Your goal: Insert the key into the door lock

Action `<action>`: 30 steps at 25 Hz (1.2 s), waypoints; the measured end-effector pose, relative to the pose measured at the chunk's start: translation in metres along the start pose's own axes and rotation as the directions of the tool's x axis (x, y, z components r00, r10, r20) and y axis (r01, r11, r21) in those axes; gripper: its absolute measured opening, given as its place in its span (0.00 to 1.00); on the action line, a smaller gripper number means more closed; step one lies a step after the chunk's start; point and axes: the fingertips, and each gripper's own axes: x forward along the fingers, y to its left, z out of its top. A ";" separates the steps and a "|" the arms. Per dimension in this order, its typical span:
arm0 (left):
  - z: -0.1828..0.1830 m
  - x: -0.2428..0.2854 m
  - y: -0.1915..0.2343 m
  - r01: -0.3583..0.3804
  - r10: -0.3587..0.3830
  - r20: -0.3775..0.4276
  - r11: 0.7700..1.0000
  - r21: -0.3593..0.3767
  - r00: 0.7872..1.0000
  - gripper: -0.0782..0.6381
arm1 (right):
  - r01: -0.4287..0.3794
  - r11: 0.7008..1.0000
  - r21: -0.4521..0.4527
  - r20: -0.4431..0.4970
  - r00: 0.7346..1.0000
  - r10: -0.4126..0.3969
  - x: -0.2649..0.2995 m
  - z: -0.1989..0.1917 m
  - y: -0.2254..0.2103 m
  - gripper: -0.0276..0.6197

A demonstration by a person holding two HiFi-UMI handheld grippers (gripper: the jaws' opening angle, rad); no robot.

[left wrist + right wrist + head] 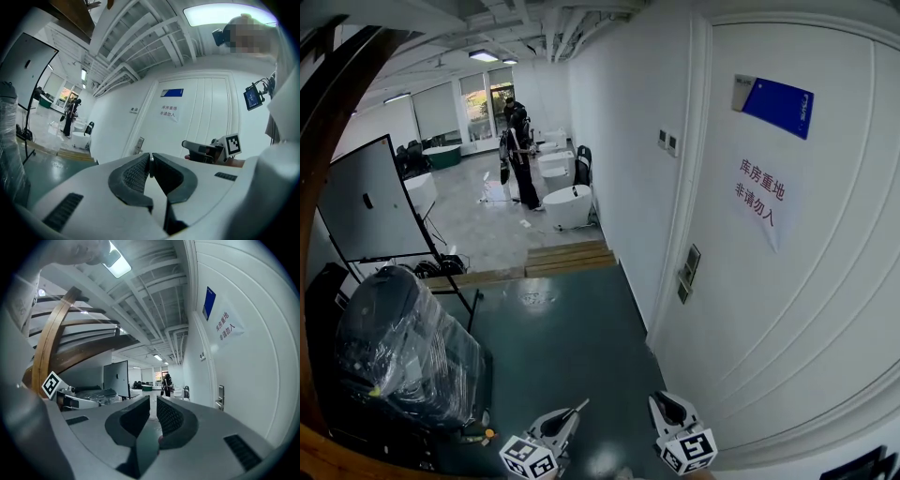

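Before the white door, well apart from its lock, the left tongs pinch the key, shown edge-on only in their own view; the right tongs gape narrowly, empty.

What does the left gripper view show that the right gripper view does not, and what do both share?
Only the left gripper view: the left gripper shut on a thin metal strip, likely the key, and the right gripper beside it, before the white door. Only the right gripper view: the right gripper's own jaws, apart and empty, with the left gripper off to one side. Both: the white door, its blue sign, paper notice and lock plate, plus a distant person.
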 end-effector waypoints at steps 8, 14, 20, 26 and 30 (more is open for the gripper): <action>-0.007 0.043 0.004 -0.004 0.004 -0.019 1.000 -0.021 1.000 0.16 | 0.012 1.000 0.015 -0.006 1.000 -0.012 0.008 -0.006 -0.046 0.09; -0.015 0.064 0.008 -0.005 0.004 -0.044 1.000 -0.027 0.999 0.16 | 0.038 0.999 0.025 -0.030 0.999 -0.038 0.007 -0.021 -0.073 0.09; -0.015 0.075 0.012 0.000 -0.002 -0.056 0.999 -0.034 0.998 0.16 | 0.047 0.998 0.049 -0.058 0.997 -0.044 0.015 -0.034 -0.082 0.09; -0.013 0.088 0.035 0.021 -0.024 -0.072 0.999 -0.048 0.997 0.16 | 0.056 0.997 0.054 -0.030 0.998 -0.055 0.043 -0.027 -0.083 0.09; -0.008 0.101 0.056 0.047 -0.052 -0.100 0.997 -0.055 0.994 0.16 | 0.093 0.994 0.049 -0.047 0.995 -0.091 0.063 -0.023 -0.089 0.09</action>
